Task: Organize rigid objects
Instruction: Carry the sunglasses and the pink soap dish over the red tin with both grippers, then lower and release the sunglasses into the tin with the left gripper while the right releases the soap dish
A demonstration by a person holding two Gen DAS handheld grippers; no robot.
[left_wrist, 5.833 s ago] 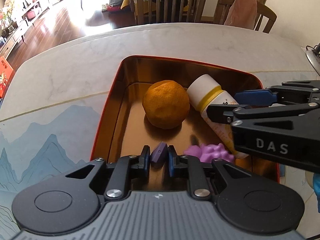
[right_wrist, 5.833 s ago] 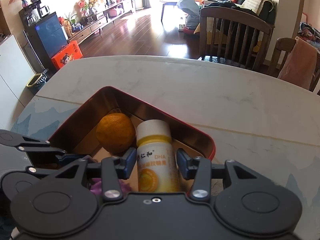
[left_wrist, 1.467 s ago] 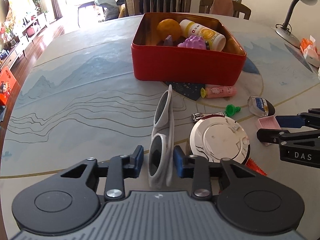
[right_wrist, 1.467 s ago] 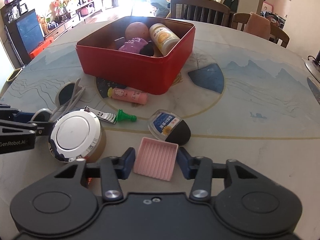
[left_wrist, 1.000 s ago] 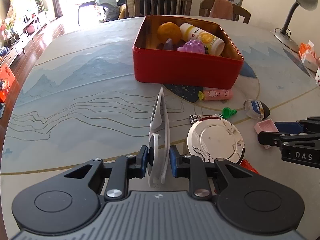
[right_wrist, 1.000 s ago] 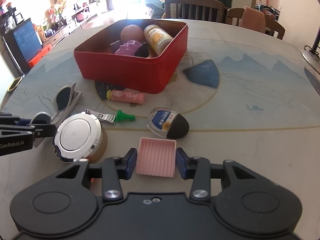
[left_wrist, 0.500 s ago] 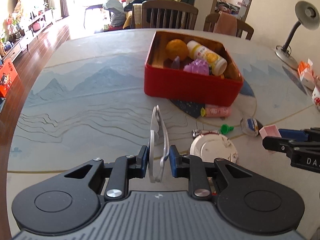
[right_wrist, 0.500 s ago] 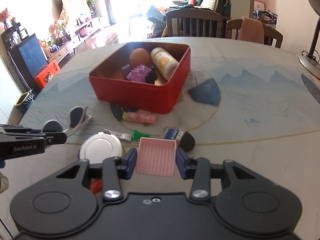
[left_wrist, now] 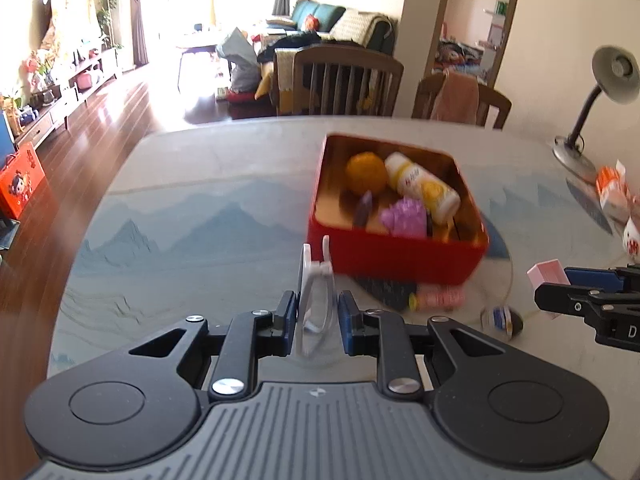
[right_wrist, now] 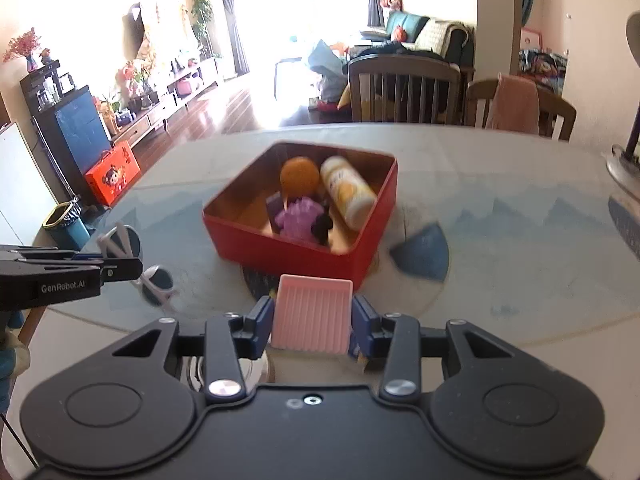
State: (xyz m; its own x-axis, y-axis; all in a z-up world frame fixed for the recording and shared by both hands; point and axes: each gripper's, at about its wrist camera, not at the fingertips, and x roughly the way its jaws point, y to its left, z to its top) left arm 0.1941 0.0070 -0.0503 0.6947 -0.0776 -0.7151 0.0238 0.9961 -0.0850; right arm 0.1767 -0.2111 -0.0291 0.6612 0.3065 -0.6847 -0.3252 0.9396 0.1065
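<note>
A red tin (left_wrist: 400, 256) (right_wrist: 288, 252) stands on the table and holds an orange (left_wrist: 366, 172), a white and yellow bottle (left_wrist: 420, 186), a purple knobbly toy (left_wrist: 404, 216) and a small purple piece (left_wrist: 363, 209). My left gripper (left_wrist: 318, 314) is shut on white sunglasses (left_wrist: 316, 300) and holds them above the table, short of the tin. They also show in the right wrist view (right_wrist: 156, 280). My right gripper (right_wrist: 312, 320) is shut on a pink ribbed tray (right_wrist: 311, 314), raised in front of the tin; the tray also shows in the left wrist view (left_wrist: 547, 274).
On the table below lie a pink tube (left_wrist: 438, 300), a small dark-capped bottle (left_wrist: 502, 319) and a round silver lid (right_wrist: 228, 368). A desk lamp (left_wrist: 592, 108) and packets (left_wrist: 612, 188) stand at the right. Chairs (left_wrist: 340, 80) stand beyond the far edge.
Both grippers have risen and moved toward the red tin, the left carrying the sunglasses and the right the pink tray. The items on the table now lie lower in both views.
</note>
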